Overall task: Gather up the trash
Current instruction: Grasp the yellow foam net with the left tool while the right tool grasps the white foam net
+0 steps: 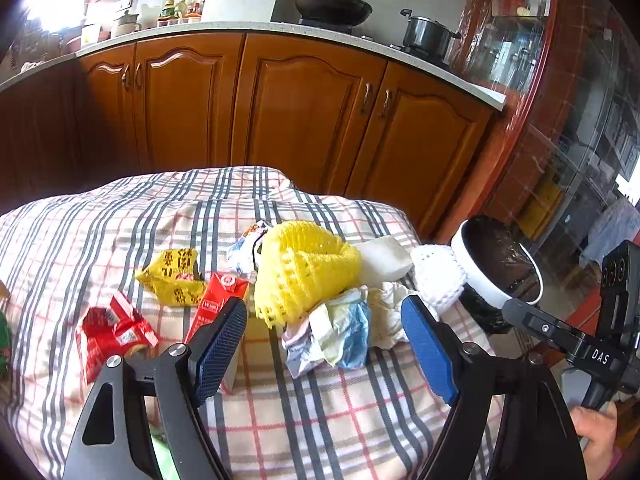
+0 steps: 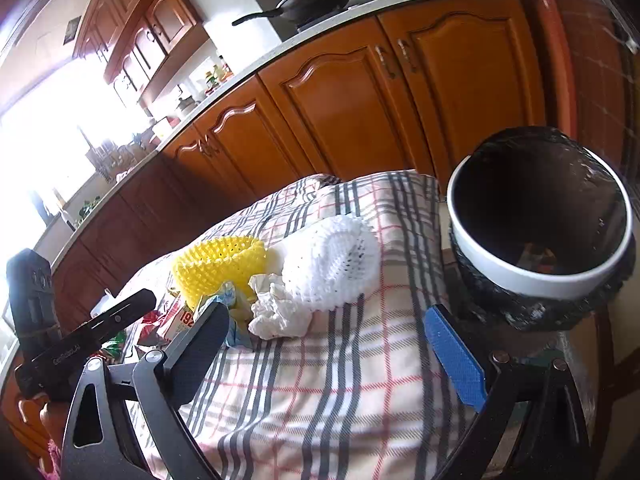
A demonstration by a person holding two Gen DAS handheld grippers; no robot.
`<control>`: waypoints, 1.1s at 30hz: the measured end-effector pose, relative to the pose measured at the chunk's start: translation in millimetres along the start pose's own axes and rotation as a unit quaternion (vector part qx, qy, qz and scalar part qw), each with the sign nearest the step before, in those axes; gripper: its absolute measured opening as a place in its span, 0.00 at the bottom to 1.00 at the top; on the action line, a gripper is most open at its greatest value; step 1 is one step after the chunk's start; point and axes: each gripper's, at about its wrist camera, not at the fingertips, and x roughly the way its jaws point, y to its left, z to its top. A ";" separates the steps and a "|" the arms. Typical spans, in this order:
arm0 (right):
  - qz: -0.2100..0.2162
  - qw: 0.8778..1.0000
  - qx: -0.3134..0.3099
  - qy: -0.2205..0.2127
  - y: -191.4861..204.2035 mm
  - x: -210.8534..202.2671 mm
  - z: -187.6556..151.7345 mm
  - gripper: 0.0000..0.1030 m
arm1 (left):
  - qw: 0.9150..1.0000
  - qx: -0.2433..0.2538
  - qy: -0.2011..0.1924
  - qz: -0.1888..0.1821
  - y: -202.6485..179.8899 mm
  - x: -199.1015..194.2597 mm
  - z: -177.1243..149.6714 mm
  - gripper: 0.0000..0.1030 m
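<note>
Trash lies on a plaid cloth [image 1: 120,216]: a yellow foam net [image 1: 308,268], a white foam net [image 1: 438,276], a crumpled blue and white wrapper [image 1: 336,332], a red carton [image 1: 216,300], a yellow packet [image 1: 172,272], a red wrapper [image 1: 112,332]. My left gripper [image 1: 324,332] is open, just above the crumpled wrapper. My right gripper [image 2: 336,340] is open and empty over the cloth, near crumpled white tissue [image 2: 276,312], the white net [image 2: 332,264] and the yellow net [image 2: 216,264]. A white-rimmed bin with a black bag [image 2: 536,276] stands at the right; it also shows in the left wrist view [image 1: 488,280].
Wooden kitchen cabinets [image 1: 300,112] stand behind the table, with a wok [image 1: 332,4] and a pot [image 1: 426,34] on the counter. A glass-fronted cabinet [image 1: 560,120] is at the right. The cloth drops off at its far edge.
</note>
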 end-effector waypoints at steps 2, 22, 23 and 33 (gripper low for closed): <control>0.004 1.000 -0.004 0.004 1.7 5.7 3.2 0.96 | 1.000 0.008 0.002 0.006 -0.8 6.8 5.5 0.77; 0.022 0.999 -0.017 0.042 6.3 47.6 16.7 0.15 | 0.999 0.028 0.023 0.002 5.8 50.9 32.2 0.17; 0.024 0.999 -0.017 0.037 6.1 43.7 17.1 0.15 | 0.999 0.028 0.019 0.002 5.2 47.4 30.4 0.17; 0.027 0.999 -0.022 -0.009 0.8 -5.4 26.5 0.15 | 0.998 0.041 -0.024 -0.031 -17.1 9.5 30.6 0.17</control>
